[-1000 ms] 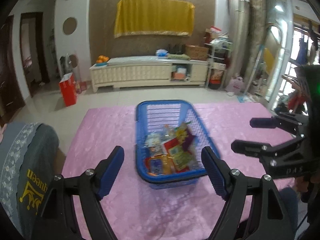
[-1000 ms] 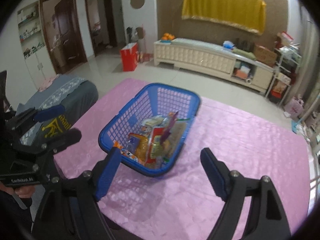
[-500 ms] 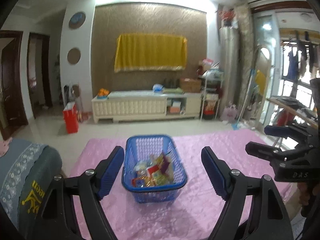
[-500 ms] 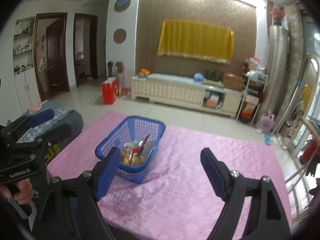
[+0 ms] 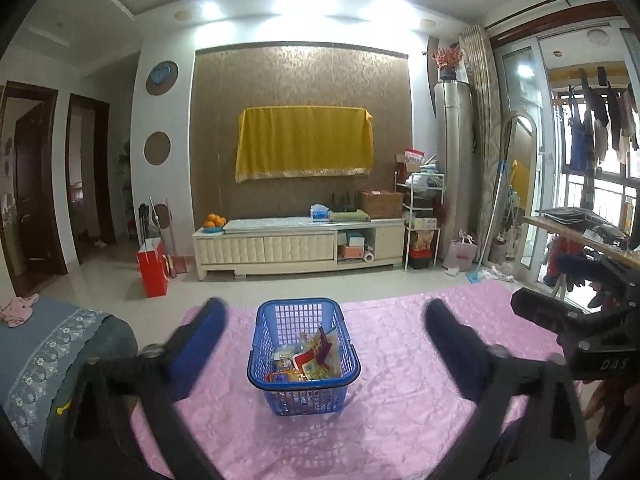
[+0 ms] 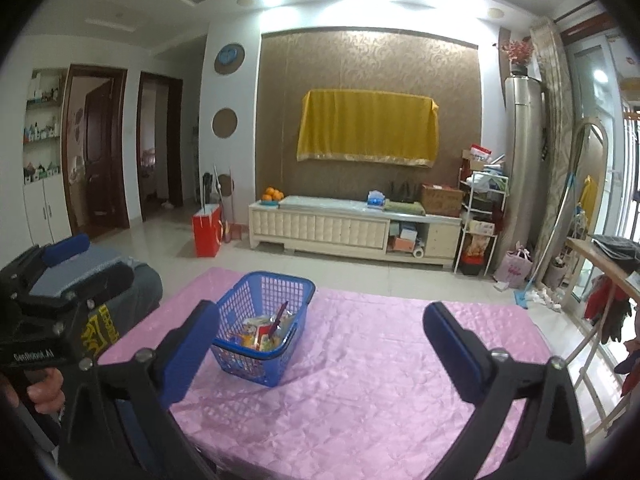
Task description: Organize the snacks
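1. The left gripper point(image 5: 320, 320) is spread wide with nothing between its blue pads; its jaws have just been opening, and its fingers look blurred in its own view.
2. The right gripper point(image 6: 320, 324) is likewise at full spread and empty, its jaws having just been opening too; both hang above the near edge of the pink tablecloth point(image 6: 380, 380).
3. A hand point(image 6: 40, 390) grips the left gripper's handle at the left edge of the right wrist view.
4. The blue basket point(image 5: 303, 396) stands upright on the cloth, well ahead of both grippers and touched by neither.
5. The snacks point(image 5: 308, 360) lie heaped inside the basket.
6. Beyond the table, a cream cabinet point(image 5: 298, 246) stands against the far wall, under a yellow cloth point(image 5: 304, 142).
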### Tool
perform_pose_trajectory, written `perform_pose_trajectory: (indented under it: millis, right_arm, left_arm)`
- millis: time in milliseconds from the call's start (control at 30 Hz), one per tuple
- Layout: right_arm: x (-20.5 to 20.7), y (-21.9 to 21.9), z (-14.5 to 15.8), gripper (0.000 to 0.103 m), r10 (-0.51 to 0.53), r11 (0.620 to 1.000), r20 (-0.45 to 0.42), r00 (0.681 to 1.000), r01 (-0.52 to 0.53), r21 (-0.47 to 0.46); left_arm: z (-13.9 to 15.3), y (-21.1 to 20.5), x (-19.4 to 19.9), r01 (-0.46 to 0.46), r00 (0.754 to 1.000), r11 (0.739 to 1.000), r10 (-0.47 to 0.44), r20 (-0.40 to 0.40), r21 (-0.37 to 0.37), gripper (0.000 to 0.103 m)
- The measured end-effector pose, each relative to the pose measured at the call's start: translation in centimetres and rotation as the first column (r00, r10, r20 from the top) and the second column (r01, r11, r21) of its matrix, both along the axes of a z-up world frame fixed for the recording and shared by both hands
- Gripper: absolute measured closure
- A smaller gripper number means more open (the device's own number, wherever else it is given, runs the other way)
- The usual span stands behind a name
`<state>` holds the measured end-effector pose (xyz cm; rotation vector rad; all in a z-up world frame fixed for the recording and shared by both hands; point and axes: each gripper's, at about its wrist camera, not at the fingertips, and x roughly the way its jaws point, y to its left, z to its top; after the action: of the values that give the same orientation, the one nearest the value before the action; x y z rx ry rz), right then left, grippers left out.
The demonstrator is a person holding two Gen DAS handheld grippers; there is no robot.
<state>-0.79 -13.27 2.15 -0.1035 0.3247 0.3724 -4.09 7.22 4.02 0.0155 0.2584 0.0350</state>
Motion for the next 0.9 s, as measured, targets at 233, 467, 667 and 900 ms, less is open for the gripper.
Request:
perform_pose_trajectory:
  millis: [233, 467, 667, 900]
  right_arm:
    - [-1.1, 0.0, -0.4, 0.000, 0.008, 1.000, -0.008, 1.000, -0.008, -0.001]
    - [-1.9, 0.2, -0.8, 0.000, 0.018, 1.000, -0.010, 1.000, -0.018, 0.000]
    - [-2.1, 0.2, -1.0, 0.000, 0.017, 1.000, -0.021, 1.000, -0.016, 0.001]
    - [-2.3, 0.0, -1.1, 0.000, 0.008, 1.000, -0.032, 0.999, -0.008, -0.001]
  left_arm:
    - [-0.3, -0.9, -0.7, 0.012, 1.000, 1.000, -0.011, -0.017, 0.023, 0.000]
    - [-0.8, -1.4, -0.8, 0.017, 0.999, 1.000, -0.016, -0.041, 0.023, 0.000]
    - [-1.2, -1.9, -0.7, 0.023, 0.998, 0.999, -0.021, -0.051, 0.035, 0.000]
    - [-1.2, -2.1, -0.7, 0.028, 0.998, 0.999, -0.026, -0.054, 0.038, 0.000]
